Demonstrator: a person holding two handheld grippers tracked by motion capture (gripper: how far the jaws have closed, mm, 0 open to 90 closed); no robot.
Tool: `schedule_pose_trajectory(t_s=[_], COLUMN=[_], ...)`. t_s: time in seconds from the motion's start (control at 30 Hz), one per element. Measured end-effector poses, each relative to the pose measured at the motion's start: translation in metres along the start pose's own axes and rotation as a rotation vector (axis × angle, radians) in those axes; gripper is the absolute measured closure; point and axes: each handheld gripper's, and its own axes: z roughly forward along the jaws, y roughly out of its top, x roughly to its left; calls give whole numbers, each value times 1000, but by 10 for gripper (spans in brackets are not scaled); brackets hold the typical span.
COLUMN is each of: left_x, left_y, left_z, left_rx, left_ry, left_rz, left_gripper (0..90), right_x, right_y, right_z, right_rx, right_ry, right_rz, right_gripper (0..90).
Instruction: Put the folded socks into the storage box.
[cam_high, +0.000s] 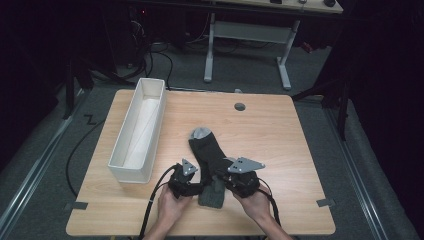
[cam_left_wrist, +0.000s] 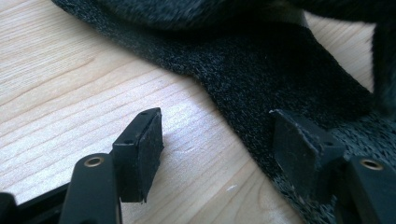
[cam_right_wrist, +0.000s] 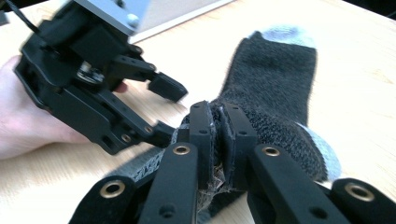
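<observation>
A dark grey sock (cam_high: 206, 148) with a light grey toe lies in the middle of the wooden table (cam_high: 270, 130), its cuff end toward the person. My right gripper (cam_right_wrist: 217, 135) is shut on a fold of the sock (cam_right_wrist: 275, 70) near the heel; from above, the right gripper (cam_high: 222, 177) sits at the sock's right side. My left gripper (cam_left_wrist: 224, 149) is open, one pad on bare wood and the other resting on the sock's (cam_left_wrist: 261, 70) edge. The left gripper (cam_high: 199, 188) is at the sock's left side and faces the right one (cam_right_wrist: 166, 109).
A long white open box (cam_high: 137, 130) stands along the table's left side, with nothing seen inside it. A round cable hole (cam_high: 240, 106) sits near the far edge. A desk frame (cam_high: 247, 45) and cables stand on the floor behind.
</observation>
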Motion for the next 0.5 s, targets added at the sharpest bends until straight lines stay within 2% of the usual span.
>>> schedule_pose_trajectory(t_s=[0.07,0.1,0.27,0.33,0.37,0.4,0.43,0.5], left_x=[0,0,1,2,2,2,2,2], left_y=[0,0,1,1,2,2,3,5], left_z=[0,-1,-1,-1,-1,-2,-3,-5], left_rx=[-3,-3,-2,-3,-2,-1,-3,-10], left_ry=[0,2,1,3,4,4,4,4], left_rz=[-1,-4,-14,-17,-19,-22,-26,-28], left_gripper=[342,342,342,340,337,337,336,336], right_x=[4,6,9,8,6,6,5,5], right_y=[2,2,-6,-11,-13,-13,-13,-13], right_z=[6,13,29,35,36,36,34,32], right_rx=[6,27,66,83,77,77,60,51], right_ry=[13,28,67,82,97,97,108,110], right_rz=[-10,-10,-4,12,25,25,28,31], right_gripper=[835,833,800,736,676,676,612,603])
